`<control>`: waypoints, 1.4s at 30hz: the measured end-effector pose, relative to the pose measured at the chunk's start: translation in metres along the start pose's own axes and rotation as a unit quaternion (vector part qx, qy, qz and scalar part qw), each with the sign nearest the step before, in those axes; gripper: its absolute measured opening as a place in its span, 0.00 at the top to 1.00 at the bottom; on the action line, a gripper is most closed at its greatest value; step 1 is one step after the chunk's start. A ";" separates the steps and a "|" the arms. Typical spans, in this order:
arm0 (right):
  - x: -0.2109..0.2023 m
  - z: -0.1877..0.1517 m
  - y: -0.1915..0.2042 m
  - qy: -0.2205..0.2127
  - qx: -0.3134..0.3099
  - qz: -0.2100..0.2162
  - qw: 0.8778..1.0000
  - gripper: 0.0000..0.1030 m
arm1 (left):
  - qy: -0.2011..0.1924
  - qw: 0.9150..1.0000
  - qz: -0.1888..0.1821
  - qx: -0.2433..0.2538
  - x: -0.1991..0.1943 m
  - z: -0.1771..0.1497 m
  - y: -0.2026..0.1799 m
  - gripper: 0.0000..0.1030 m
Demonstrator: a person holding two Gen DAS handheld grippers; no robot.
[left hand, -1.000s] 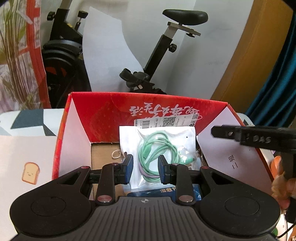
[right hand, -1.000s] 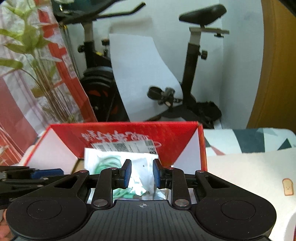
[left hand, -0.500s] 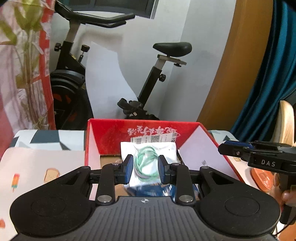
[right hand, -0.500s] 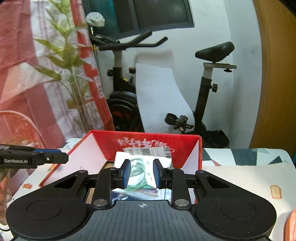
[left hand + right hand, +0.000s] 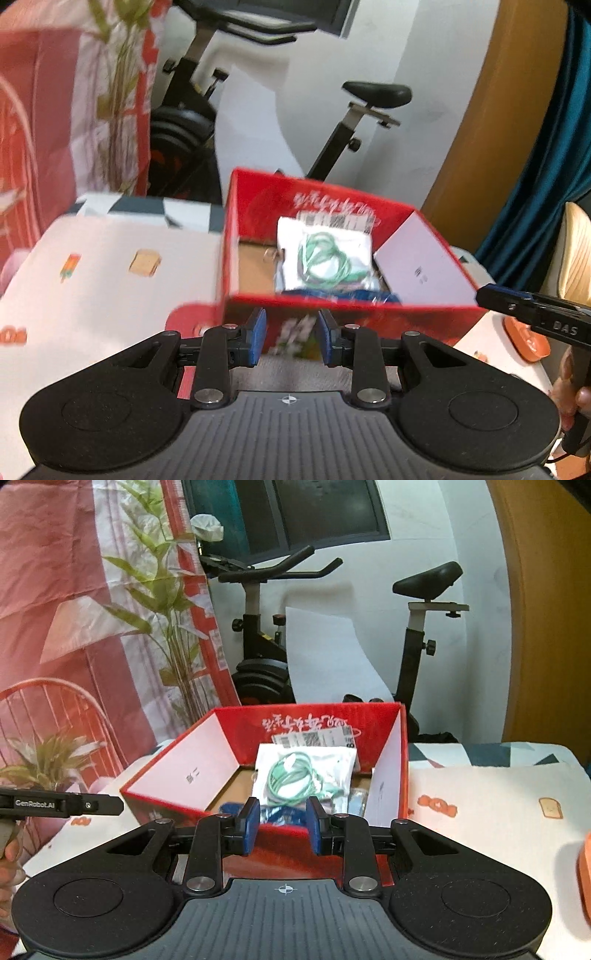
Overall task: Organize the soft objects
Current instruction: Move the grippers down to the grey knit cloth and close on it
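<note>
A red cardboard box [image 5: 369,317] stands open on the table ahead of both grippers. Inside it a clear white bag with a coiled green cord [image 5: 325,254] leans against the back wall, above a blue packet [image 5: 332,295]. My left gripper [image 5: 290,332] hangs in front of the box's near wall; its jaws are opening with nothing between them. The right gripper [image 5: 282,821] is also open and empty, just short of the box [image 5: 192,760], looking at the same bag [image 5: 303,771]. Each gripper's tip shows in the other's view: the right gripper [image 5: 495,295] and the left gripper [image 5: 110,805].
A printed tablecloth [image 5: 110,266] covers the table to the left of the box. An orange object [image 5: 524,336] lies to its right. Behind the table stand an exercise bike [image 5: 424,635], a leafy plant [image 5: 162,602] and a red wire chair [image 5: 55,701].
Both grippers have drawn back from inside the box, which now sits farther off and whole in view. The bag with the green cord stays in the box.
</note>
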State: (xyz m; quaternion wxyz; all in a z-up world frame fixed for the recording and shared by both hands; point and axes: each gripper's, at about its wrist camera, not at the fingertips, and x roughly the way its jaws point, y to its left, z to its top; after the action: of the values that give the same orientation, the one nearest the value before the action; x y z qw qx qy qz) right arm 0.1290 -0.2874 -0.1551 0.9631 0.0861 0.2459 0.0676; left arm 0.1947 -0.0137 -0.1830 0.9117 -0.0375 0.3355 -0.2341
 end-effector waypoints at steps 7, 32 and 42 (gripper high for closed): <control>0.004 -0.030 -0.001 0.033 0.008 -0.003 0.999 0.75 | 0.026 0.999 0.008 -0.027 0.011 -0.017 0.012 0.64; 0.062 -0.086 -0.055 0.130 0.115 -0.073 0.982 0.44 | 0.072 0.995 0.017 -0.073 0.060 -0.029 0.029 0.52; 0.068 -0.091 -0.059 0.137 0.127 -0.060 0.981 0.45 | 0.087 0.992 0.007 -0.096 0.079 -0.031 0.034 0.51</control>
State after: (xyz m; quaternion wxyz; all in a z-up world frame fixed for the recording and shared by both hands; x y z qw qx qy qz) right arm 0.1495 -0.3208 -0.2768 0.9041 0.1825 0.3864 -0.0108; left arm 0.2414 -0.0164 -0.2614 0.8730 -0.1022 0.4344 -0.1969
